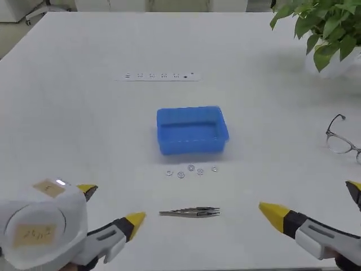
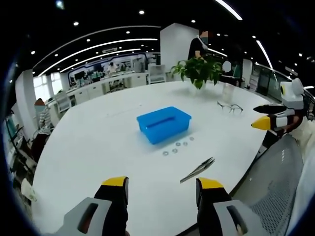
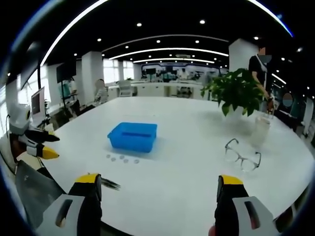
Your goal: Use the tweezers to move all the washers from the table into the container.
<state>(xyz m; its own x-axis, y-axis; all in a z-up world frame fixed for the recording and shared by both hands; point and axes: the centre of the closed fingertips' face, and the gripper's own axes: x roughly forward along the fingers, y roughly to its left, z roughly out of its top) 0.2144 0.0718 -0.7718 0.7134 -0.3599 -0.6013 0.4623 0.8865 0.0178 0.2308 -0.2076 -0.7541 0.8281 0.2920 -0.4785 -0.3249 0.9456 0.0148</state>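
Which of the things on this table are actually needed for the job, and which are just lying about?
For the job:
tweezers
five washers
blue container
left tongs and right tongs, both open

Just lying about:
eyeglasses
potted plant
flat marked strip

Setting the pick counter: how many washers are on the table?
5, in a row between the blue container and the tweezers: leftmost washer, second, third, fourth, rightmost. The container's near wall could hide more.
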